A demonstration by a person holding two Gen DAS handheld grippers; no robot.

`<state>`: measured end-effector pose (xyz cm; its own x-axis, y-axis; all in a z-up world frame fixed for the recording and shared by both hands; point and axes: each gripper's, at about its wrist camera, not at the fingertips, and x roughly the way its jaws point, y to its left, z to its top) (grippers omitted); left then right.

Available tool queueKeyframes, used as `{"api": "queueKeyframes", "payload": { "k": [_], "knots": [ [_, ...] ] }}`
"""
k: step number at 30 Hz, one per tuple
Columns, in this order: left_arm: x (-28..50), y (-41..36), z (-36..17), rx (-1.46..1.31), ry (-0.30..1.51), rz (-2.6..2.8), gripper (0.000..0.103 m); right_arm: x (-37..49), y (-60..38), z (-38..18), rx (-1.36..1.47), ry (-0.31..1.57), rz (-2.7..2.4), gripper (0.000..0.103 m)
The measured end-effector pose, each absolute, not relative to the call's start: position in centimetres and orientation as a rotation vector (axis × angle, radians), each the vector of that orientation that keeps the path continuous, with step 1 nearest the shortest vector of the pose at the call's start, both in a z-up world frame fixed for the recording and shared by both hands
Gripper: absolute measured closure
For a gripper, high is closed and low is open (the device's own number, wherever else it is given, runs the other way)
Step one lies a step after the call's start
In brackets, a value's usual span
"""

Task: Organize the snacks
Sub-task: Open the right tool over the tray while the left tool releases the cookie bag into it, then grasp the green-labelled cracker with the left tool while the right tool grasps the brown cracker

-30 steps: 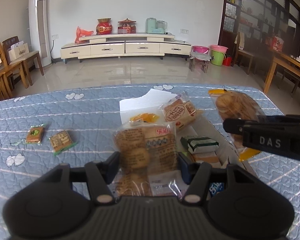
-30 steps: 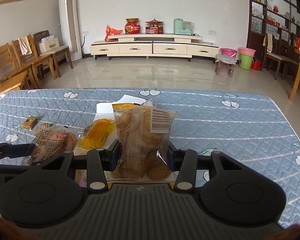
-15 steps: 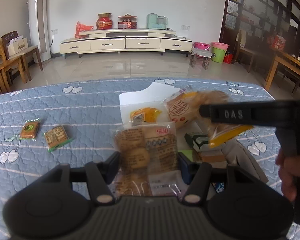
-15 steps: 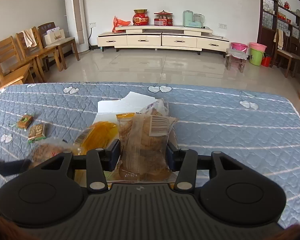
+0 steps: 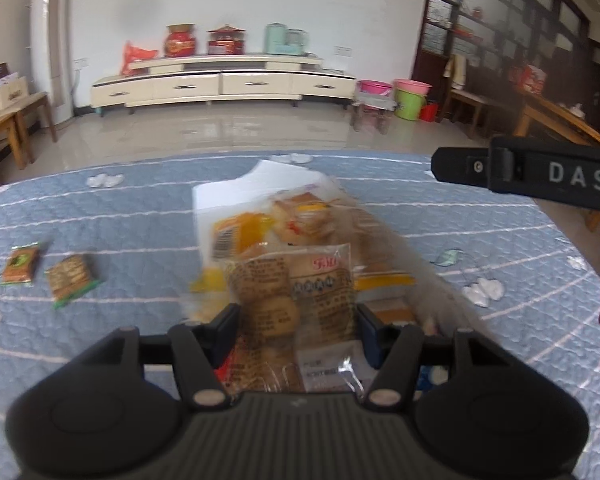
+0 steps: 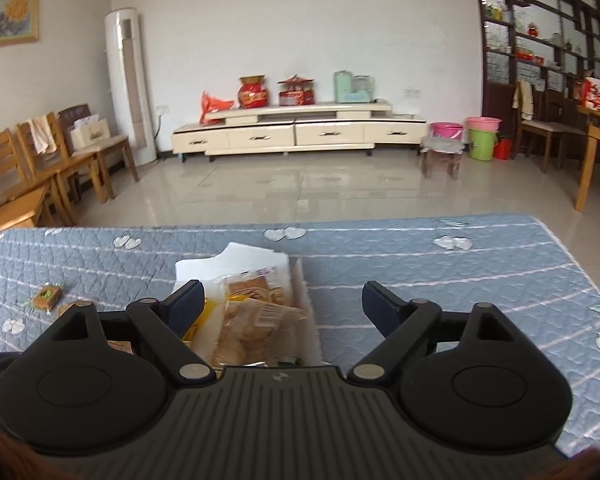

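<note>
The left gripper (image 5: 296, 316) pinches a clear biscuit packet (image 5: 296, 296) upright, long axis pointing away, directly above the white box (image 5: 220, 200) of snacks just ahead. The right gripper (image 6: 282, 300) is spread wide and empty, with the box (image 6: 256, 258) lying below and left of its gap

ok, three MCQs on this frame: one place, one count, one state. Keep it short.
1. Where do the small snack packets lie?
A. in the white box
B. on the quilt, left of the white box
C. on the floor

2. How many small packets lie there in the left wrist view?
A. one
B. two
C. four

3. State of the right tongs?
A. open, empty
B. shut on a bag
C. out of view

Key: B, they lie on the quilt left of the white box; B, two are there; A, jaws apart, only the left tongs grip a cookie bag.
</note>
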<state>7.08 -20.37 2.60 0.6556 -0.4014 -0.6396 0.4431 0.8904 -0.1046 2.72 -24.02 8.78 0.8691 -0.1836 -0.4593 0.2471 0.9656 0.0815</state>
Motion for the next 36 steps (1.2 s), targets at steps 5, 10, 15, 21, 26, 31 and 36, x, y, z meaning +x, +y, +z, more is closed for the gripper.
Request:
{"api": "queueKeyframes", "payload": {
  "k": [5, 10, 15, 21, 26, 31, 36],
  "knots": [
    [6.7, -20.1, 3.5, 0.025, 0.696, -0.477, 0.022, 1.6, -24.1, 8.9, 0.137, 0.476, -0.246, 0.000],
    [6.2, -18.5, 4.8, 0.043, 0.665, -0.407, 0.020, 0.8, -22.7, 9.0, 0.110, 0.474, -0.244, 0.000],
    [5.7, -15.9, 5.8, 0.070, 0.647, -0.300, 0.019, 0.6, -20.3, 8.6, 0.101, 0.486, -0.219, 0.000],
    [5.5, -12.0, 6.5, 0.049, 0.638, -0.221, 0.019, 1.1, -17.1, 8.4, 0.084, 0.504, -0.176, 0.000],
    [5.7, -9.1, 6.8, 0.029, 0.635, -0.175, 0.019, 2.2, -14.4, 8.5, 0.062, 0.517, -0.130, 0.000],
    [5.9, -6.7, 6.8, 0.009, 0.628, -0.146, 0.019, 3.6, -11.9, 8.4, 0.050, 0.527, -0.090, 0.000],
    [6.4, -4.6, 6.5, -0.012, 0.624, -0.114, 0.019, 4.9, -9.8, 8.3, 0.035, 0.535, -0.057, 0.000]
  ]
}}
